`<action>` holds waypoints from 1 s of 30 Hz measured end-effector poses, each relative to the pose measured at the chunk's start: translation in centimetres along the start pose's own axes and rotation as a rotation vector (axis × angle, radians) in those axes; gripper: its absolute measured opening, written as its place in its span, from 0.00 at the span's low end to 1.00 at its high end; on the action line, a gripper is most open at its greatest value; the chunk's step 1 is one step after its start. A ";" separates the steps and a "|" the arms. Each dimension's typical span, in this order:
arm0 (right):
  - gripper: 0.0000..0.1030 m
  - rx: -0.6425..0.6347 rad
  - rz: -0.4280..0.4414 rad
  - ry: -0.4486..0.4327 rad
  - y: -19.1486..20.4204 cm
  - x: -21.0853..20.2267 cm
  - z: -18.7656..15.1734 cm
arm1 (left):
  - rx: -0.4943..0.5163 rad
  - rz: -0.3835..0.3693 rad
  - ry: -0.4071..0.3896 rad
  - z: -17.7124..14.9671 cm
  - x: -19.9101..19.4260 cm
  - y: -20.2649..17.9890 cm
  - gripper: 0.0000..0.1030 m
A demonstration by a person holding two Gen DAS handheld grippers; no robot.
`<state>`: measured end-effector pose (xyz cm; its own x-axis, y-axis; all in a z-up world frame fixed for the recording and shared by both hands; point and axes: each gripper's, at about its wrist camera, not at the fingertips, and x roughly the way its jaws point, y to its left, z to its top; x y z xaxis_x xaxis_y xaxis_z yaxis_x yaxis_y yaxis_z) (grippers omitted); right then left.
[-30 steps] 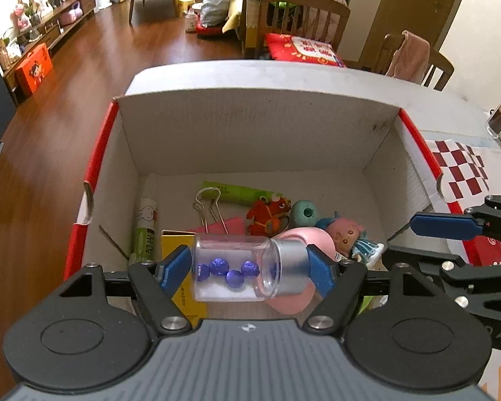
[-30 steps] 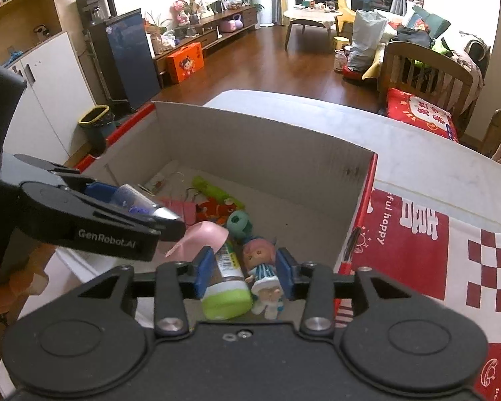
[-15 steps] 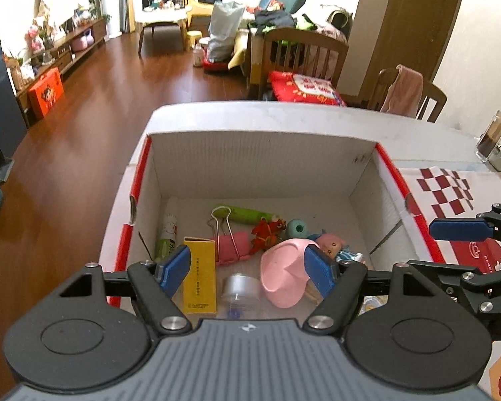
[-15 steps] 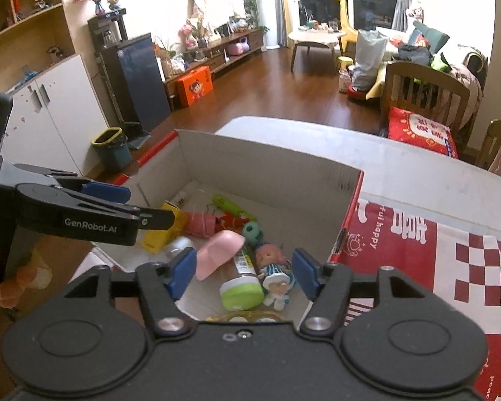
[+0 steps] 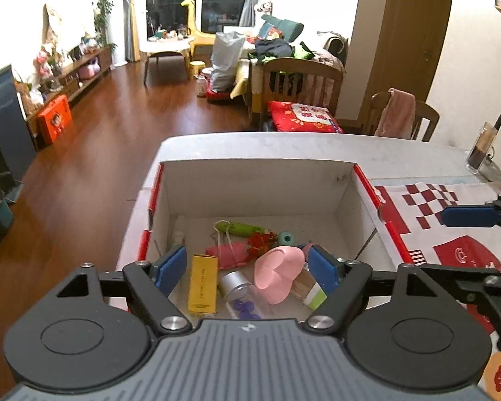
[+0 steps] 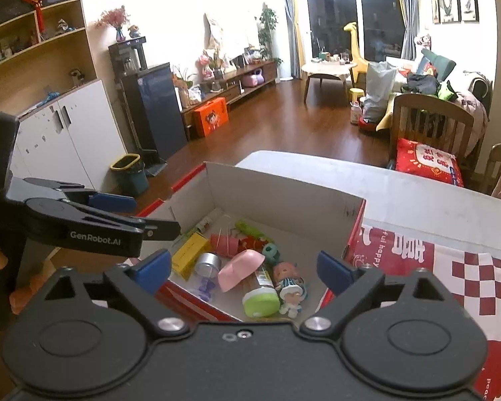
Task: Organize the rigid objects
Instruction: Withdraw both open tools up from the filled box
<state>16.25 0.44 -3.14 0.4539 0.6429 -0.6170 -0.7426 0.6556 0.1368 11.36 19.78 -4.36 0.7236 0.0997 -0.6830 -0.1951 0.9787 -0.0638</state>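
Cardboard box (image 5: pixel 257 183), white inside with red rims, stands open-topped on the table (image 5: pixel 284 143), its left wall near the table's left edge. On its floor lie a clear vial (image 5: pixel 240 292) with a silver cap and purple beads, a yellow carton (image 5: pixel 202 284) just beside it, a pink bowl (image 5: pixel 275 279) tilted on edge, a green-capped bottle (image 6: pixel 260 295), a small doll (image 6: pixel 289 292), a green pen (image 5: pixel 243 229) and a pink roll (image 5: pixel 230 254). Left hand-held gripper (image 5: pixel 247 265) hovers above the box, jaws apart and just widened, nothing between them. Right hand-held gripper (image 6: pixel 243 267) hovers over the near right corner, jaws just spread wide, also empty. Open room lies above the contents and toward the bare far wall; a red-and-white cloth (image 6: pixel 451 267) covers the table right of the box.
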 end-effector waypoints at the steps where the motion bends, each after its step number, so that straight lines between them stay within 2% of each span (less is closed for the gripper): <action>1: 0.94 -0.002 -0.001 -0.005 0.1 -0.2 -0.1 | -0.003 -0.003 -0.004 -0.1 -0.2 0.0 0.78; 6: 1.00 -0.002 -0.027 -0.032 0.2 -1.2 -0.5 | -0.008 -0.017 -0.022 -0.2 -1.3 -0.4 0.92; 7: 1.00 -0.001 -0.038 -0.030 0.2 -1.3 -0.5 | -0.013 -0.018 -0.027 -0.3 -1.5 -0.4 0.99; 8: 1.00 -0.002 -0.048 -0.029 0.1 -1.4 -0.6 | -0.017 -0.020 -0.033 -0.3 -1.7 -0.5 1.00; 23: 1.00 0.014 -0.050 -0.059 -0.2 -3.8 -2.3 | 0.036 0.016 -0.058 -1.8 -4.3 -3.6 1.00; 30: 1.00 0.026 -0.058 -0.072 -0.1 -4.3 -2.5 | 0.009 0.006 -0.060 -2.1 -5.1 -4.4 1.00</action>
<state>13.16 -3.41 -2.42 0.5304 0.6297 -0.5675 -0.7015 0.7020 0.1233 7.14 14.64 -2.12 0.7609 0.1162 -0.6384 -0.1938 0.9796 -0.0527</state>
